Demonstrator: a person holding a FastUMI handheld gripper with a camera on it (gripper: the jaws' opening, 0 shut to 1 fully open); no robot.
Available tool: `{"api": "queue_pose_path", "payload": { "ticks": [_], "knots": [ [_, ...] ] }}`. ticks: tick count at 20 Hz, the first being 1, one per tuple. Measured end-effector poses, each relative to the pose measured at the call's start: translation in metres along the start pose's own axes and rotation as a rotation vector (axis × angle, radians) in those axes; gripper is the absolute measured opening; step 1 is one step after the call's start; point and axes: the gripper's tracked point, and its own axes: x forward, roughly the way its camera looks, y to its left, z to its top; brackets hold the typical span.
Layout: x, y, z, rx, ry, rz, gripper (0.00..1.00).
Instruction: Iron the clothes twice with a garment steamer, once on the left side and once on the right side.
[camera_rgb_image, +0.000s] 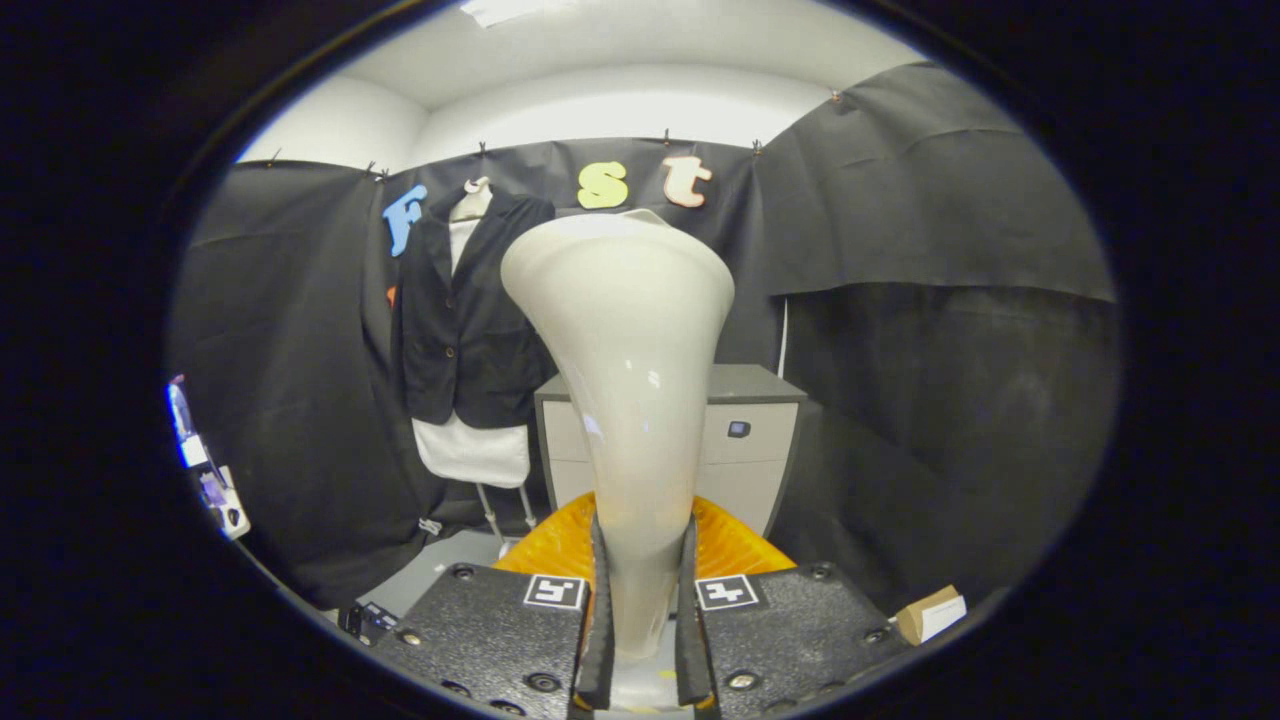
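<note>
Black cloth walls the booth, with a white ceiling at the top of the frame. At left of centre a dark jacket (462, 315) hangs on a dress form (472, 452), its white hem showing below the jacket. Just right of it, behind the steamer, a grey cabinet (752, 425) stands against the cloth. In the middle of the frame the cream steamer (622, 400) rises from the gripper (641, 625), whose two fingers press on its narrow neck from both sides; the wide head flares out above, well apart from the jacket. An orange base (735, 545) shows behind the fingers. At lower right a small cardboard box (930, 613) lies by the wall.

The steamer looks picked up and held, with no pass begun. Next, the head must be carried toward the jacket and turned to face one side of its front.
</note>
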Motion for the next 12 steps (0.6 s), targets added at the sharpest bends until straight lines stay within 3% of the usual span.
{"api": "queue_pose_path", "payload": {
  "ticks": [12],
  "knots": [
    [0.006, -0.002, 0.011, 0.008, -0.023, 0.002, 0.27]
  ]
}}
